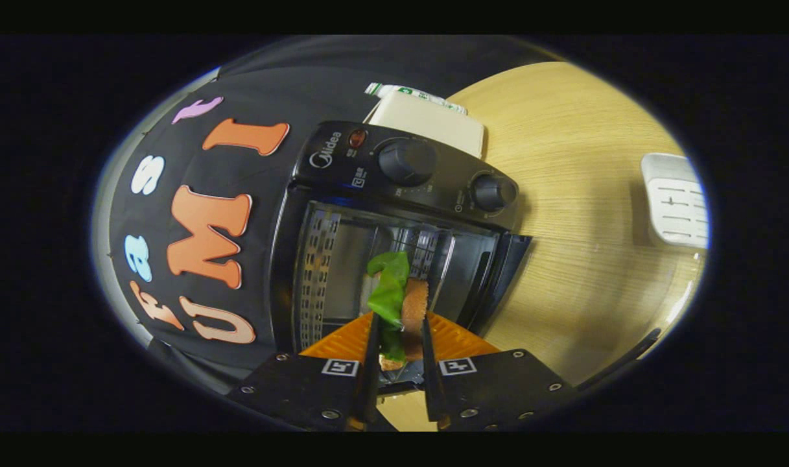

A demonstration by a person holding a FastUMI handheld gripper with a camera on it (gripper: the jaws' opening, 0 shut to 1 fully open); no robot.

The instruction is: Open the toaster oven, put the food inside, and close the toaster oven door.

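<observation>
1. Nearest to me, my gripper (398, 350) has its two fingers drawn close together and clamped on the food (397, 298), one finger pressing on each side. It looks like a sandwich: a green leaf on the left and a brown slice of bread on the right, standing on edge between the fingers.

2. The food sticks out forward past the fingertips, and its far end is in front of the oven opening. I cannot tell if it has already crossed the threshold or is only just before it.

3. Just beyond the fingers is the toaster oven (400, 214). It appears turned in my view, because I hold the gripper rolled to one side. The cavity is open; I can see the perforated side wall and the metal back inside. The door (501, 279) is swung out to the right side of the opening.

4. Two knobs (406, 161) sit on the control panel, further away.

5. Behind the oven there is a pale box (433, 123), and far to the right on the wooden table (582, 214) lies a white object (676, 201).

6. My judgement of progress: opening is done, and the food is grasped and brought up. What is left is to set it inside, release it, pull back, and shut the door.
</observation>
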